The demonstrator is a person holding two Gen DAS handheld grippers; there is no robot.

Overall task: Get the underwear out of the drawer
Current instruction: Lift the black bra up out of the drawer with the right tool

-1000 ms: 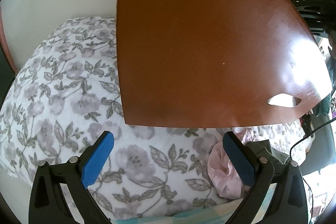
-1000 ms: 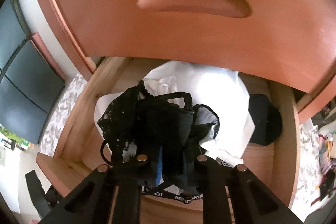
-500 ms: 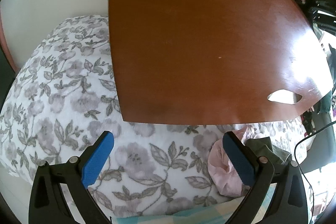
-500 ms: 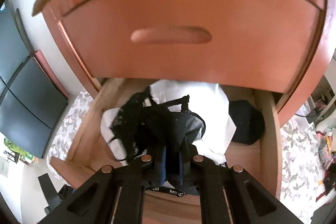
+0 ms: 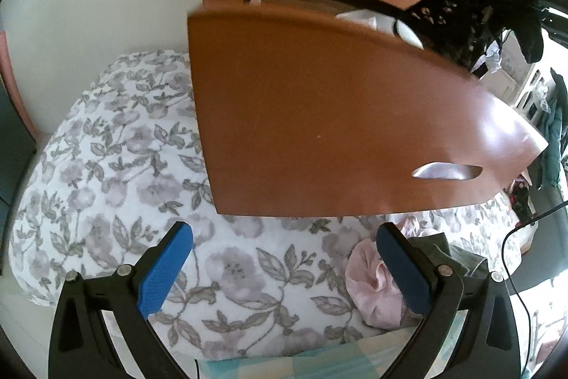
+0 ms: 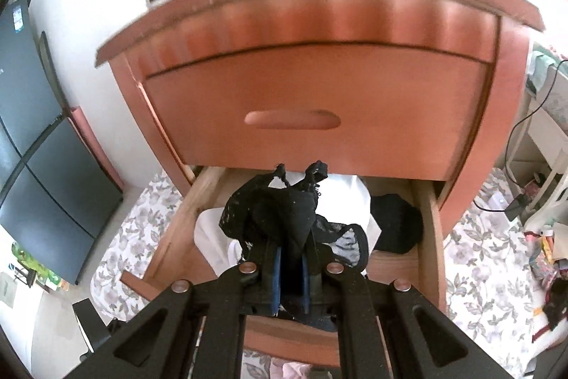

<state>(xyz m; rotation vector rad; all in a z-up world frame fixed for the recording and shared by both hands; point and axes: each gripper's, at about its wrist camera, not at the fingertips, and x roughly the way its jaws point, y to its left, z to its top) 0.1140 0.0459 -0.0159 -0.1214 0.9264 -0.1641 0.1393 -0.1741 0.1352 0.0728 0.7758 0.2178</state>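
Observation:
Black lace underwear hangs bunched over my right gripper, which is shut on it above the open lower drawer of a reddish wooden nightstand. White cloth and another dark garment lie inside the drawer. In the left wrist view the same black underwear dangles at the top right, above the drawer front. My left gripper stands open and holds nothing, low over a floral bedspread in front of the drawer.
The closed upper drawer sits above the open one. A pink garment and a dark green one lie on the bedspread by my left gripper's right finger. A black cable runs at the right. A dark cabinet stands to the left.
My right gripper has risen and drawn back with the black underwear, lifting it out of the drawer; more of the nightstand shows. The left gripper's view has tipped up to show the drawer top.

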